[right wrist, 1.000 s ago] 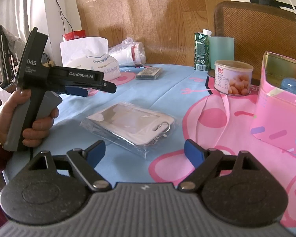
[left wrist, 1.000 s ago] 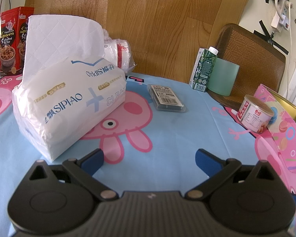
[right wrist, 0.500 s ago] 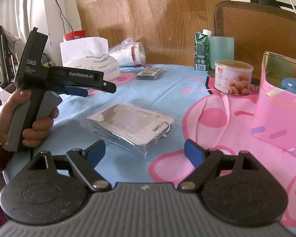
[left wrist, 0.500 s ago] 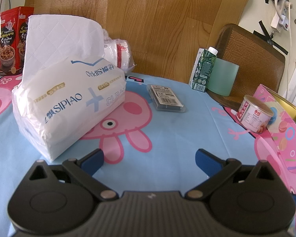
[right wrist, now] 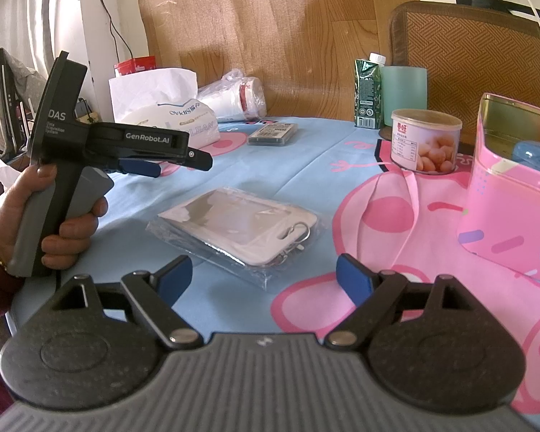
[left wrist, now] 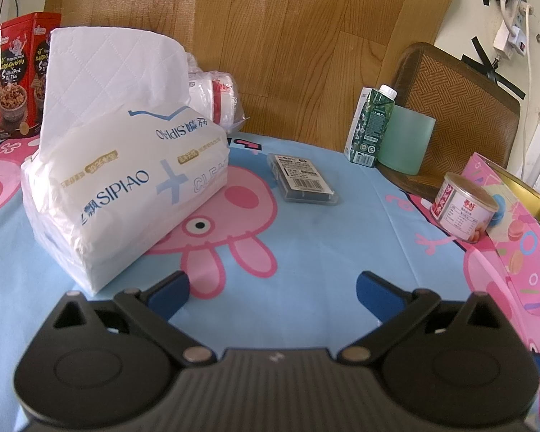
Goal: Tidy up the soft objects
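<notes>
A white soft tissue pack (left wrist: 126, 187) with one sheet pulled up lies on the cartoon tablecloth (left wrist: 305, 244), ahead and left of my left gripper (left wrist: 272, 291), which is open and empty. The same pack (right wrist: 176, 115) shows far left in the right wrist view. A flat card holder in a clear plastic bag (right wrist: 237, 226) lies just ahead of my right gripper (right wrist: 264, 275), open with nothing between its fingers. A hand (right wrist: 54, 216) holds the left gripper (right wrist: 151, 163) above the table's left side.
A bagged white roll (left wrist: 216, 97) sits behind the tissue pack. A small dark case (left wrist: 302, 180), a green carton (left wrist: 370, 126), a green cup (left wrist: 406, 140), a pink can (left wrist: 464, 208) and an open pink tin box (right wrist: 514, 187) stand to the right. A red box (left wrist: 21, 75) is far left.
</notes>
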{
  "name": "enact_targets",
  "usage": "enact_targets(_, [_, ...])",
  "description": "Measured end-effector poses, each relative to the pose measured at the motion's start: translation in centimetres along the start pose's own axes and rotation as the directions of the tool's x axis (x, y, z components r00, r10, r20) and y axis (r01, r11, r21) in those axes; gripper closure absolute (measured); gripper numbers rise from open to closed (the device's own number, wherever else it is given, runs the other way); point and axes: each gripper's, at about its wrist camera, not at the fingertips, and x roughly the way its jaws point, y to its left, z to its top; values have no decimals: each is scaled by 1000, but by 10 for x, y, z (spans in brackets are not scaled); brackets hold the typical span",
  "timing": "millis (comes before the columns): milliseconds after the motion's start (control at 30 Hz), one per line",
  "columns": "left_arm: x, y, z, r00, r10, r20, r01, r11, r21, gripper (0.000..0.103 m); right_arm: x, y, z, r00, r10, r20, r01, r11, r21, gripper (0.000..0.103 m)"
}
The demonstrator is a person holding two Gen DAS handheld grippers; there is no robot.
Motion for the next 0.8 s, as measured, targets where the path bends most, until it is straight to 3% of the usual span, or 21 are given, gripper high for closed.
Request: enact_targets(800, [0,0,1,1000,-13,-2,13,1000,2,0,2,5,1,1000,-20,-10,19,999,-25,13])
